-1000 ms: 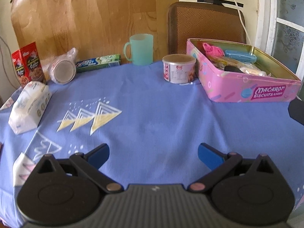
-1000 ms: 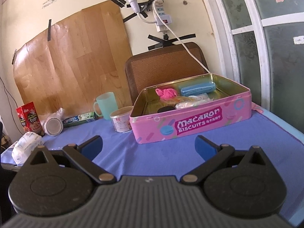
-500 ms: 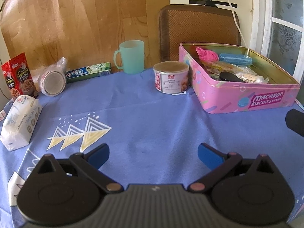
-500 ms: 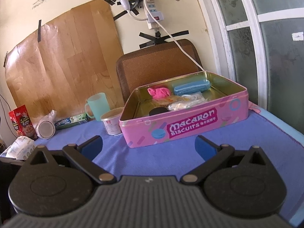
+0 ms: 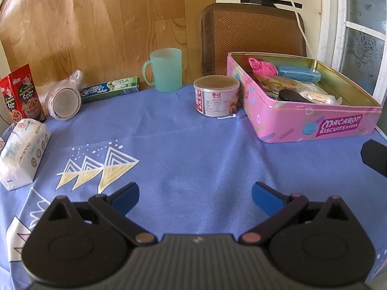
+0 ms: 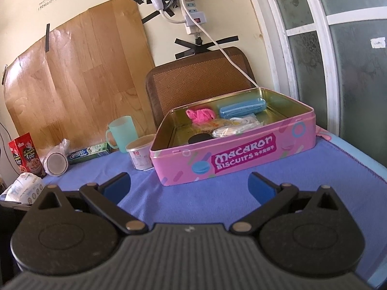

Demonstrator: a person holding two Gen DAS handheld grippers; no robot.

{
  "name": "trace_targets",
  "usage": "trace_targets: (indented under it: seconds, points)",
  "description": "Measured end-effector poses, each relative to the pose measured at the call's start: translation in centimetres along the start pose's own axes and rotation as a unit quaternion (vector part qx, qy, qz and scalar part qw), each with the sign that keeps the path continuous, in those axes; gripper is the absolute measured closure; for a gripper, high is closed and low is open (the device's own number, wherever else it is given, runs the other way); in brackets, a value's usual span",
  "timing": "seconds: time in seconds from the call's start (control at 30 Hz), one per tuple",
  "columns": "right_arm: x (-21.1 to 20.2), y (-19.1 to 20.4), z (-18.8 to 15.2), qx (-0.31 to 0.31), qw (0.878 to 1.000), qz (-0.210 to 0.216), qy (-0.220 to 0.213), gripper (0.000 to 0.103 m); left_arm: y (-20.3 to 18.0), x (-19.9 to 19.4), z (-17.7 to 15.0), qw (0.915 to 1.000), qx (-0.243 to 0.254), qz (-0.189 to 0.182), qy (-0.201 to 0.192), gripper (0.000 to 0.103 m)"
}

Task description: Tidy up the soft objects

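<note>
A pink "Macaron Biscuits" tin point(image 5: 314, 123) stands open at the right of the blue tablecloth; it also shows in the right wrist view point(image 6: 241, 159). Inside lie a pink fluffy cloth point(image 5: 262, 67), a blue case point(image 5: 298, 73), a black round item and clear packets. A white tissue pack point(image 5: 23, 149) lies at the far left, also in the right wrist view point(image 6: 23, 188). My left gripper point(image 5: 195, 194) is open and empty over the cloth's front middle. My right gripper point(image 6: 188, 184) is open and empty just in front of the tin.
Along the back stand a red snack box point(image 5: 21, 94), a bagged round container point(image 5: 64, 99), a toothpaste box point(image 5: 110, 89), a green mug point(image 5: 167, 72) and a small can point(image 5: 216, 99). A brown chair back point(image 5: 251, 36) stands behind the table. A black part of the other gripper point(image 5: 375, 154) shows at the right edge.
The left gripper has pulled back and turned slightly left, so the table objects shift right and look smaller. The right gripper has swung right, so the tin drifts left. Both stay open.
</note>
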State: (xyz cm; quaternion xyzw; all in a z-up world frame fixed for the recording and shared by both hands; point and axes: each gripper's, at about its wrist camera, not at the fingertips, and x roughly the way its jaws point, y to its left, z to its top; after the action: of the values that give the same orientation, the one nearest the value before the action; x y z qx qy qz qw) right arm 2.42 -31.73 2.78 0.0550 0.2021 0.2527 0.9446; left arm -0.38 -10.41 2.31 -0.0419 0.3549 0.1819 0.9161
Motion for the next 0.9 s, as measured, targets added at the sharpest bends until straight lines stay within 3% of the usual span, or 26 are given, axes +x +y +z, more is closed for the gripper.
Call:
trace_targets:
  seconds: [0.9]
  points:
    - [0.53,-0.08,-0.15,0.004,1.000,-0.001,0.006,0.000,-0.09,0.20,0.15,1.0000,-0.001,0.000,0.000,0.000]
